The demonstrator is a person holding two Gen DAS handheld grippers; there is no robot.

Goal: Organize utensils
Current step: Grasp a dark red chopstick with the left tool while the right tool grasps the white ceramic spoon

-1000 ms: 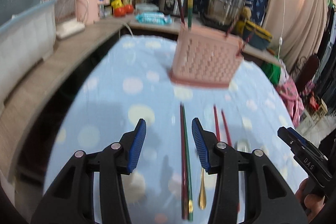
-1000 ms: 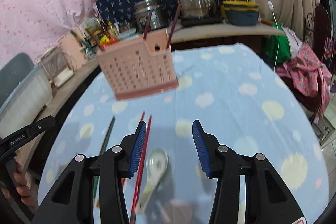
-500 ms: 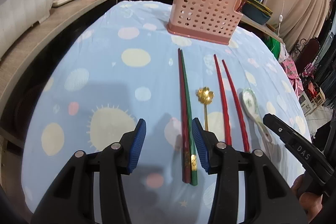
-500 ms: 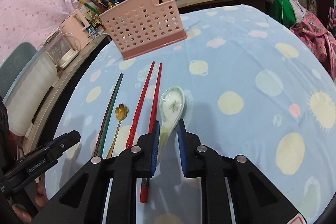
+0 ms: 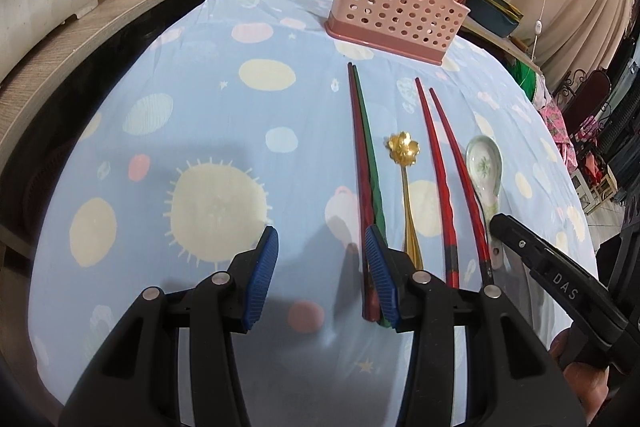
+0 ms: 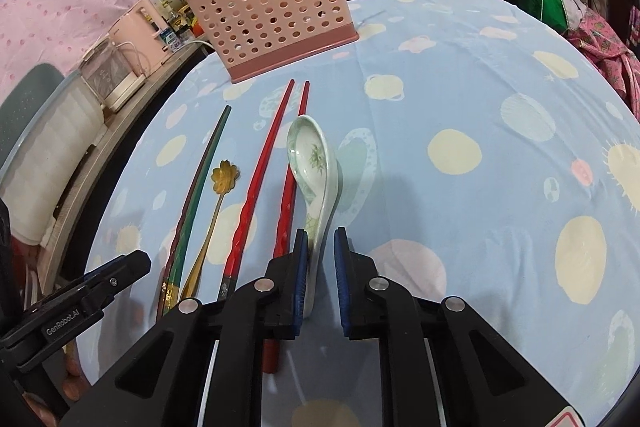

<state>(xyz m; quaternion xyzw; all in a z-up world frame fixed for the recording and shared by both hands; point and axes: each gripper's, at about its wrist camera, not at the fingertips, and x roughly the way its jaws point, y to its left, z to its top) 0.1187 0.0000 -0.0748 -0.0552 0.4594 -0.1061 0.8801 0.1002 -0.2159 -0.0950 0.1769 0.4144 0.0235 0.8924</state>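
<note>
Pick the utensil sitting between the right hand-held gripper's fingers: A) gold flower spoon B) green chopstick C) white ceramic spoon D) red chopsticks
C: in the right wrist view the white ceramic spoon's handle runs down between the fingers of the right hand-held gripper, whose jaws are closing on it; the red chopsticks and gold flower spoon lie off to its left on the tablecloth.

At the bottom centre, the right gripper (image 6: 321, 267) has its jaws closing around the handle of the ceramic spoon (image 6: 312, 163) on the dotted blue tabletop (image 6: 460, 87). Left of the spoon lie red chopsticks (image 6: 260, 187), a gold spoon (image 6: 218, 203) and dark chopsticks (image 6: 196, 195). A pink basket (image 6: 272, 15) stands at upper centre.
</note>
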